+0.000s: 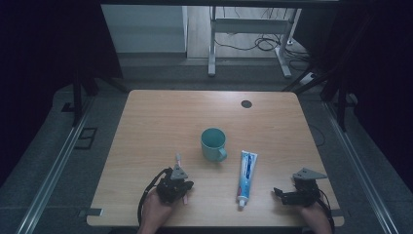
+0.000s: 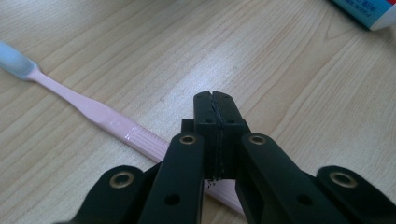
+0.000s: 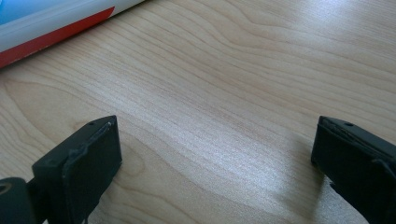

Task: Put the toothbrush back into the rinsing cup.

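On the wooden table stands 1 teal mug; its inside looks empty. The left gripper is clenched on nothing, above the pink toothbrush. The right gripper is released, near the toothpaste tube.

Dim, bluish high view; brighter, soft-edged close-ups.

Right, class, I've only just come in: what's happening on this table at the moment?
A person holds a gripper in each hand at a wooden table. The left gripper has its jaws shut, with the pink toothbrush lying on the table under it. The right gripper rests open near the toothpaste tube. A teal mug stands between, untouched.
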`<state>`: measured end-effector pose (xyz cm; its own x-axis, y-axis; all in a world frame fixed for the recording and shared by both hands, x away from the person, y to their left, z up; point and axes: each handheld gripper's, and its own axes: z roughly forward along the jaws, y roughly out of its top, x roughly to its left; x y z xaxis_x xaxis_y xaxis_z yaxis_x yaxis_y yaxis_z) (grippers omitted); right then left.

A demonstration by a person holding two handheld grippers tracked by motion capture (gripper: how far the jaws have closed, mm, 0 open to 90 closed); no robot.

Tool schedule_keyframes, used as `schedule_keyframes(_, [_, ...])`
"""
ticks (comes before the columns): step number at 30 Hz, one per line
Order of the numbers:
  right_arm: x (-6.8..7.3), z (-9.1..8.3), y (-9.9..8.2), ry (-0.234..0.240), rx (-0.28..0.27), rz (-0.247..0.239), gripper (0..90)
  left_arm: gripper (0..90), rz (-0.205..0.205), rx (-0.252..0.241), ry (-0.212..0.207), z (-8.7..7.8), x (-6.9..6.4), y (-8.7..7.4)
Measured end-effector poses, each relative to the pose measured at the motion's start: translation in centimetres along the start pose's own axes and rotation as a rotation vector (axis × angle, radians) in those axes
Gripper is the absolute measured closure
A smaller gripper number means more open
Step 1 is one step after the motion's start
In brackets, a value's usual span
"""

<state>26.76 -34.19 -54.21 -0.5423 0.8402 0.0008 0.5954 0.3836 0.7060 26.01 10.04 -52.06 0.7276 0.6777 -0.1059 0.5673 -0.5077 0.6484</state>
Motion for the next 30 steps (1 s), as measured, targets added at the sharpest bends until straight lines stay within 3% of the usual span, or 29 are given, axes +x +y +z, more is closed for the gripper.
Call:
schedule_keyframes(8, [0.0, 0.0, 0.0, 0.0, 0.0, 0.0, 1.4, 89.2, -0.042, 0.017, -0.015, -0.1, 0.0, -0.6])
schedule_keyframes(16, [0.0, 0.0, 0.0, 0.0, 0.0, 0.0, 1.4, 89.1, -0.057, 0.035, -0.018, -0.1, 0.1, -1.2])
schedule_keyframes(30, [0.0, 0.0, 0.0, 0.0, 0.0, 0.0, 1.4, 88.8, -0.086, 0.039, 0.015, -1.2, 1.2, -2.3])
